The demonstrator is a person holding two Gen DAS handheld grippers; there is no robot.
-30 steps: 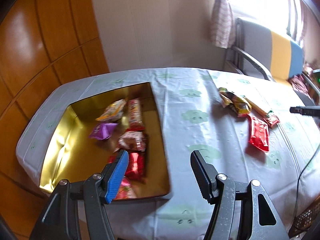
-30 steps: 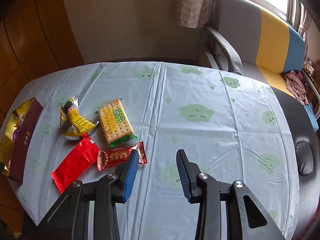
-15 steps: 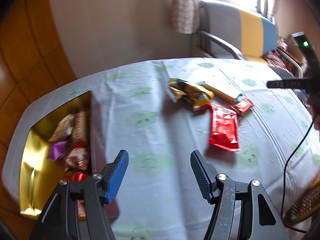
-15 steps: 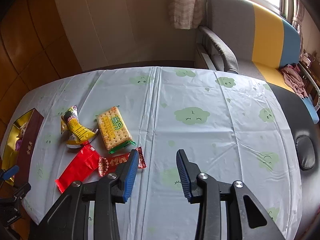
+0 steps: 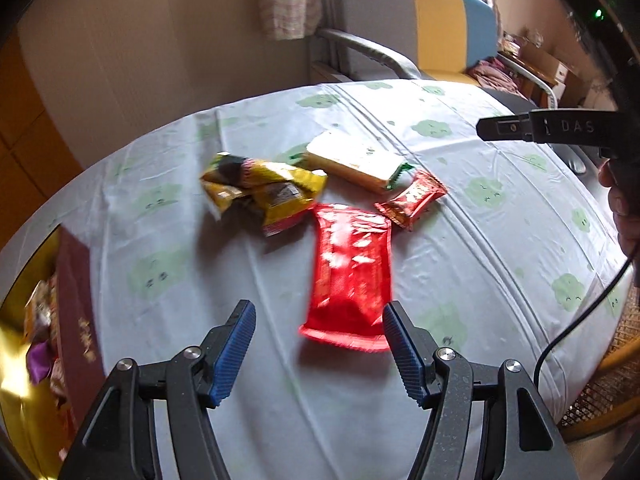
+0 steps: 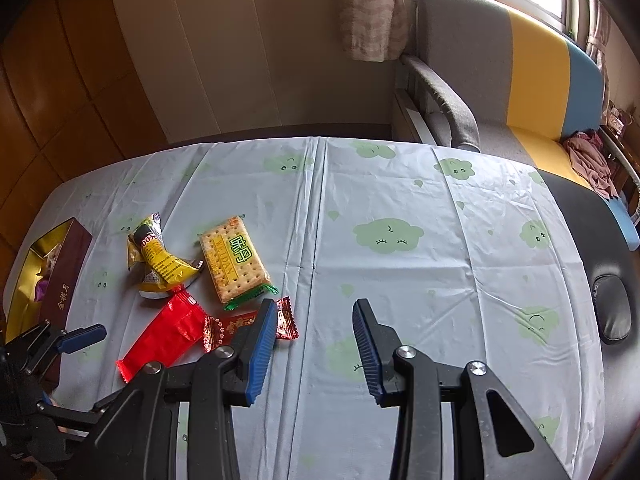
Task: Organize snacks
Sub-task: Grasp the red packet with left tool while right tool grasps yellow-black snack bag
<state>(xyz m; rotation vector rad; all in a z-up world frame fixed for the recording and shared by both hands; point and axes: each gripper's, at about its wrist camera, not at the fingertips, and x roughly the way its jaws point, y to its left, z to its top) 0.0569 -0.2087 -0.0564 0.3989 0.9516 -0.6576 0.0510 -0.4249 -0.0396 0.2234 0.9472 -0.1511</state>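
Left gripper jaws apart (empty), red packet just ahead between fingertips, yellow packet and cracker pack beyond, right gripper also spread.

In the left wrist view, the gold box at 8 o'clock is cut by the edge, and motion blur smears the yellow packets. In the right wrist view, a blue finger hides part of the small red candy.

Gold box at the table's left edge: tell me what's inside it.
The gold box holds several wrapped snacks, including a purple one. Its maroon wall and the frame edge hide the rest, so no count is possible.
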